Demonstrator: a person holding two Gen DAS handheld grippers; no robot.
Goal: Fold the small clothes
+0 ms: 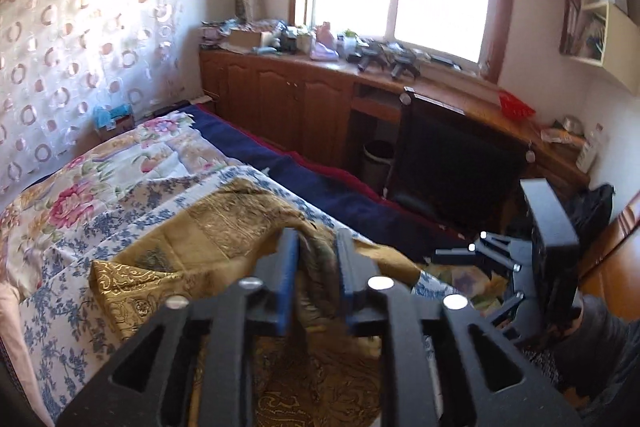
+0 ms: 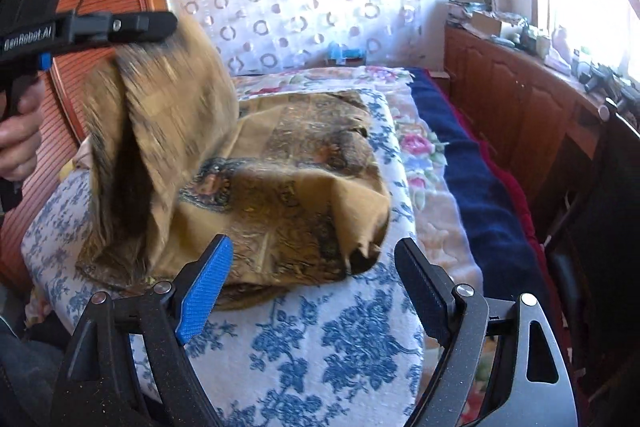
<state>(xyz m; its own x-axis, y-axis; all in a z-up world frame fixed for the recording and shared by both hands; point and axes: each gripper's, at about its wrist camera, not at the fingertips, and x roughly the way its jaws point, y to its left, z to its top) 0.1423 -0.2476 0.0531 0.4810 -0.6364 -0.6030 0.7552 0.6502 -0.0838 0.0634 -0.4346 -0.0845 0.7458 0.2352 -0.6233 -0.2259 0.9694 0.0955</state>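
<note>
a bare hand (image 2: 18,139) at the far left of the right wrist view is gripping the left gripper (image 2: 160,23), which is sticking out level over the bed. a flap of the golden-brown patterned cloth (image 2: 288,179) is hanging from its tip, blurred, so i cannot tell whether the pads are pressing it. in the left wrist view the jaws are standing narrow, with a fold of the cloth running up between them and slack showing beside it. the rest of the cloth is lying rumpled on the blue-flowered white cover (image 2: 320,343) of the bed. further right, the right gripper (image 2: 316,283) is tilting down toward the cloth's near edge, its jaws gaping wide and holding nothing. a dark bin (image 1: 378,161) is sitting under the wooden counter (image 1: 280,99); its contents are hidden.
</note>
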